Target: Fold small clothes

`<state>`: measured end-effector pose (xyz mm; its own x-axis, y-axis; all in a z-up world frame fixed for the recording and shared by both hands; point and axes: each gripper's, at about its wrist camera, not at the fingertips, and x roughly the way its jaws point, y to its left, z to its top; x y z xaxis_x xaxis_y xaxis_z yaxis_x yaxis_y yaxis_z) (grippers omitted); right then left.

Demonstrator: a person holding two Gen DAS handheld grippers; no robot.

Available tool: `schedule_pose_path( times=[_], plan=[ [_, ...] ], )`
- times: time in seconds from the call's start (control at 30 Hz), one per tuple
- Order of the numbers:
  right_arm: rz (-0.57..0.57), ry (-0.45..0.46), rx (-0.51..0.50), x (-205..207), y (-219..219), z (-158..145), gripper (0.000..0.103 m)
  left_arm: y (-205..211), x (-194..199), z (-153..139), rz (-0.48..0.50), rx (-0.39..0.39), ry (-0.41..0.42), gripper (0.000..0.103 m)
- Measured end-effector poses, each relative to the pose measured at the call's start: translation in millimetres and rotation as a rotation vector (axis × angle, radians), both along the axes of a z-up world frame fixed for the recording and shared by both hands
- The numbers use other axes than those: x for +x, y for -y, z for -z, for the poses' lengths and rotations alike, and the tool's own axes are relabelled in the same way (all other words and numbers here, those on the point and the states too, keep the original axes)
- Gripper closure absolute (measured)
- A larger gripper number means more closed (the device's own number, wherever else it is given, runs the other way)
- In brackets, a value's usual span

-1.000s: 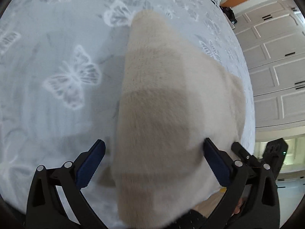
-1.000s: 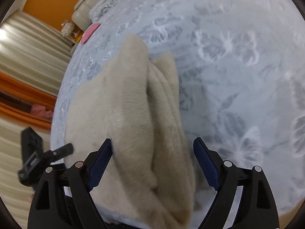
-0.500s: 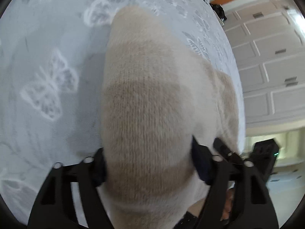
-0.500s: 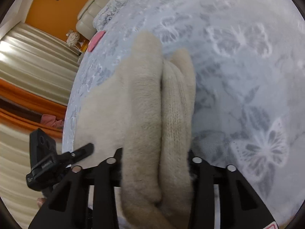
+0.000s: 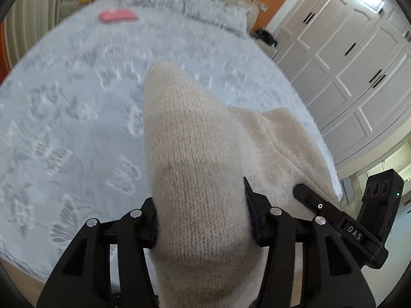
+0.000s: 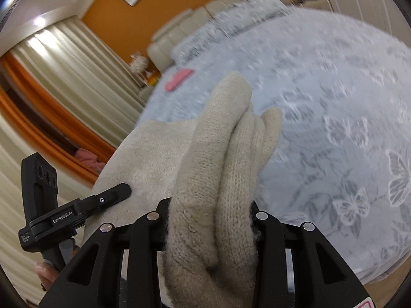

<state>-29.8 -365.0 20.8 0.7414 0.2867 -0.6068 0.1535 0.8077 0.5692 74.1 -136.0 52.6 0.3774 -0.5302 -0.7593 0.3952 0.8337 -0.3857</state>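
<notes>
I see both grippers pinching the beige knit garment: left gripper, right gripper, over the butterfly bedspread. Pink item near pillows; white wardrobes, curtains.

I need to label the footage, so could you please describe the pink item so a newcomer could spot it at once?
Start at the grey butterfly bedspread and look toward the far end, short of the pillows. The pink item lies flat there, alone, the only bright colour on the bed.
</notes>
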Motion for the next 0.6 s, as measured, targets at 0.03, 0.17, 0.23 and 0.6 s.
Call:
schedule_pose_path(
  times=[0.03, 0.17, 0.23, 0.6],
  plan=[
    [-0.007, 0.03, -0.01, -4, -6, -14, 0.07, -7, -6, -11, -0.003, -0.006, 0.021, 0.053],
    [-0.036, 0.113, -0.037, -13, -27, -56, 0.07, -32, -24, -56, -0.019, -0.035, 0.097, 0.053],
    [-0.05, 0.153, -0.051, -16, -36, -74, 0.07, -43, -31, -75, -0.027, -0.047, 0.133, 0.052],
    [-0.159, 0.436, -0.121, -12, -92, -193, 0.07, -107, -48, -201, -0.068, -0.102, 0.408, 0.052]
  ],
)
